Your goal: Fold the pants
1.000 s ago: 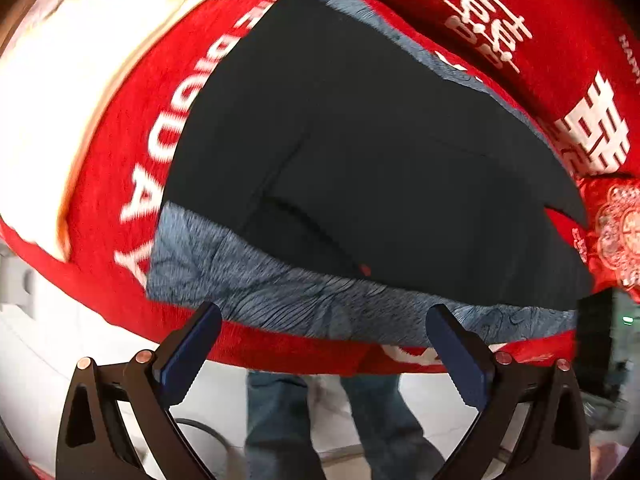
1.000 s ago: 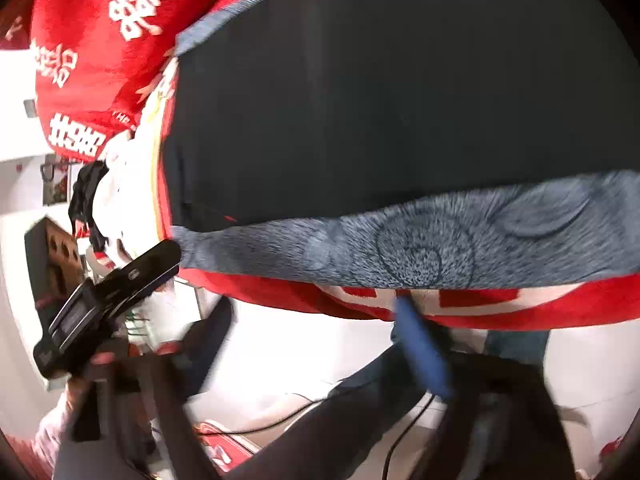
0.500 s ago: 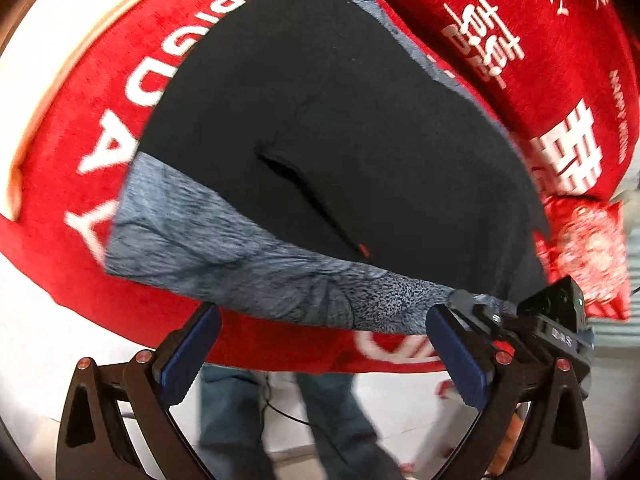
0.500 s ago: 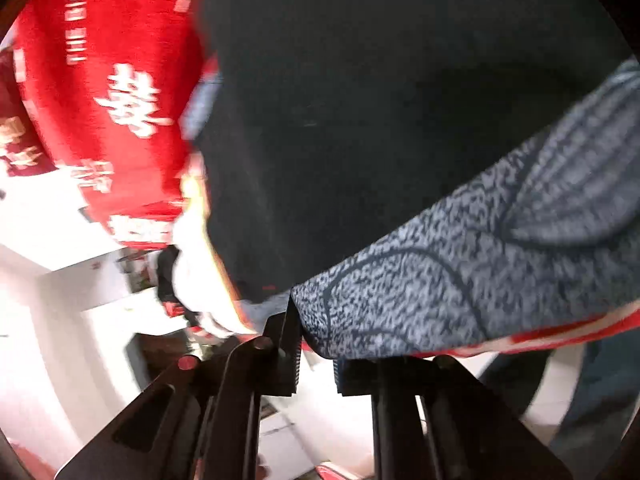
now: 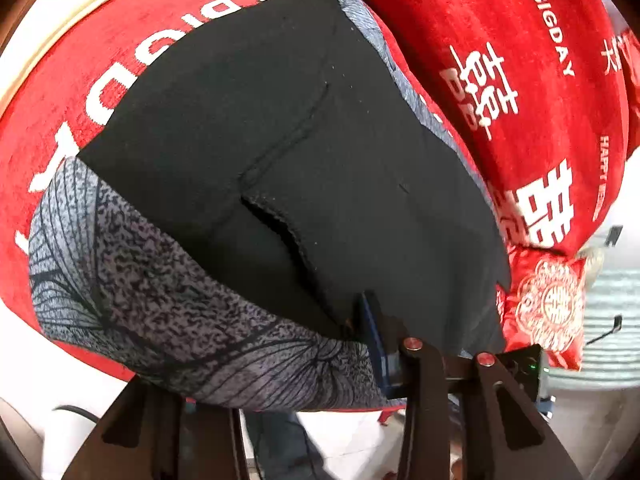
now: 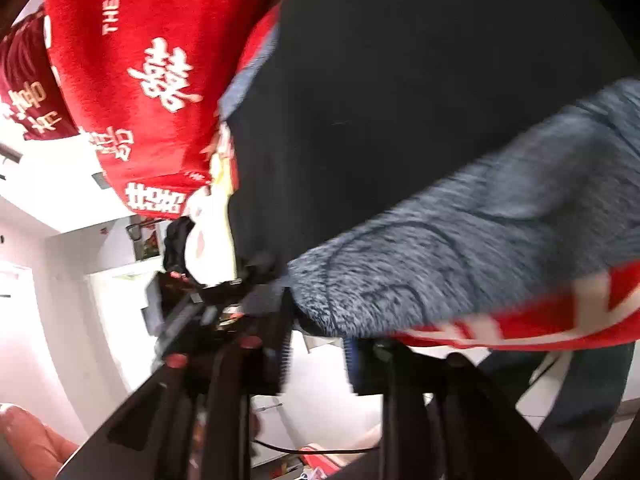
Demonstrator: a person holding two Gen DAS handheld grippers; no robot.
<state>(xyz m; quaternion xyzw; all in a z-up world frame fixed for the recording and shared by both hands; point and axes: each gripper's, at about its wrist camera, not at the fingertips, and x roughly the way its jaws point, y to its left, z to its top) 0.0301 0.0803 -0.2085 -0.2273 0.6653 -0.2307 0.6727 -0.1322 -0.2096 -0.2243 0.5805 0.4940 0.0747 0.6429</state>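
Since the earlier frames, the left gripper (image 5: 304, 364) has been brought down onto the near edge of the pants (image 5: 288, 152), and its jaws, then spread wide, are now closing with the grey patterned hem band (image 5: 168, 304) between them. The blue pad (image 5: 374, 332) of 1 finger is seen pressed against the dark fabric just above the band; the other finger is hidden beneath the cloth. The pants are laid flat on a red blanket (image 5: 520, 40) printed with white characters, the hem hanging toward the near edge, presumably so that it can be pinched from below and carried over for a fold.

In the right wrist view, the right gripper (image 6: 316, 344) has been shifted along the same band (image 6: 460, 248) to its corner, and its jaws are opening a little. The corner is seen lying just above the gap, but blur prevents it from being told whether the pads press on it. Both grippers are tilted downward toward the hem, side by side, as is judged suitable for a 2-handed lift.
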